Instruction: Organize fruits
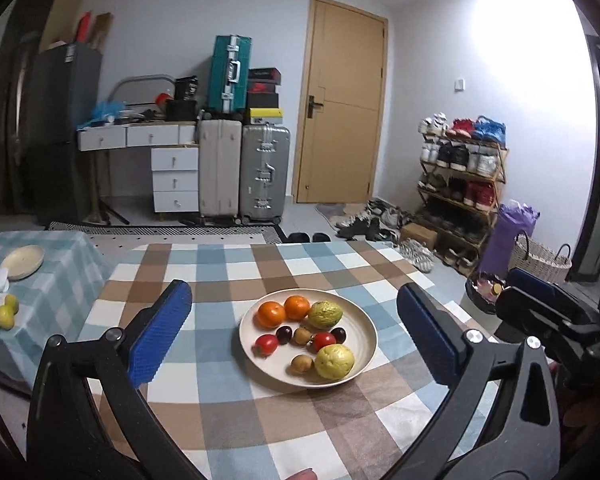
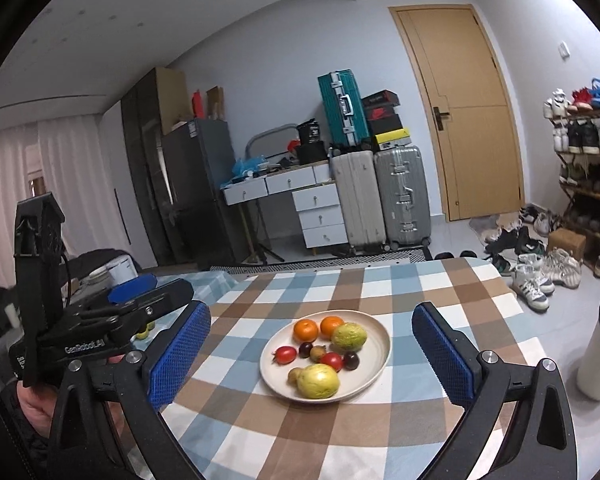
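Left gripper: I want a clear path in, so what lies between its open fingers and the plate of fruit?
Only bare checked tablecloth separates the left gripper from the plate, seen in its own wrist view.

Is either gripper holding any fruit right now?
No. The left gripper and right gripper are both open and empty; all fruit lies on the round cream plate.

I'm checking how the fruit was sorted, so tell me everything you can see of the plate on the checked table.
The plate is round, shallow and cream, matte like ceramic or plastic, with a raised rim. It sits flat on the checked tablecloth, near its middle. It holds two oranges, two yellow-green fruits, two red tomatoes, two dark plums and two small brown fruits. Neither gripper touches it.
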